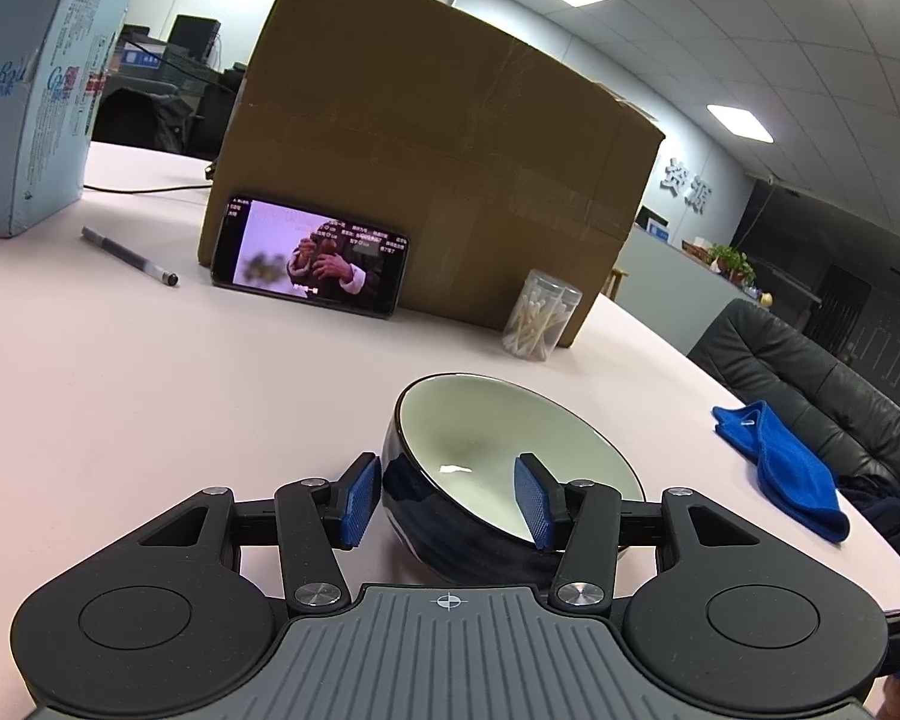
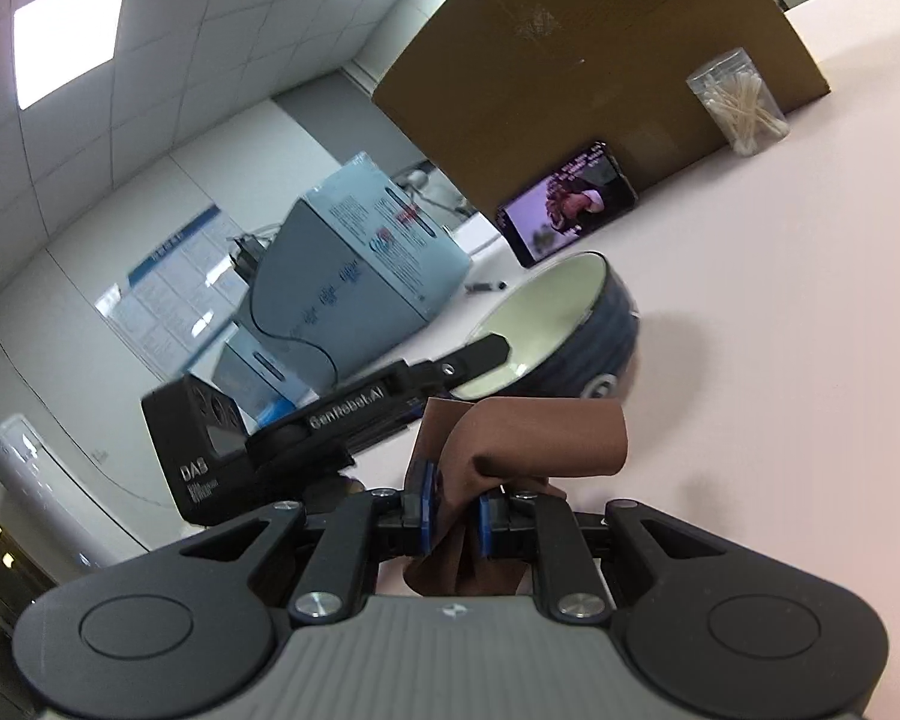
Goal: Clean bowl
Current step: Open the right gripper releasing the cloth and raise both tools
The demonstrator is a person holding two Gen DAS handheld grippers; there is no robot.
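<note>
A dark blue bowl (image 1: 510, 438) with a pale inside rests tilted on the pink table (image 1: 120, 390), its mouth turned up and to the right. My left gripper (image 1: 447, 498) is shut on its near wall, one blue pad outside and the other inside. In the right wrist view the same bowl (image 2: 558, 300) lies ahead, with one of the left gripper's fingers (image 2: 480, 354) reaching into it. My right gripper (image 2: 455, 516) is shut on a crumpled brown cloth (image 2: 540, 438), held just short of the bowl and not touching it.
A big cardboard box (image 1: 438, 138) stands behind, with a phone (image 1: 309, 255) leaning on it and a clear jar of cotton swabs (image 1: 540, 315) beside it. A pen (image 1: 129, 255) and a light blue carton (image 1: 24, 90) lie left. A blue cloth (image 1: 780, 468) hangs at the table's right edge by a black chair (image 1: 810, 372).
</note>
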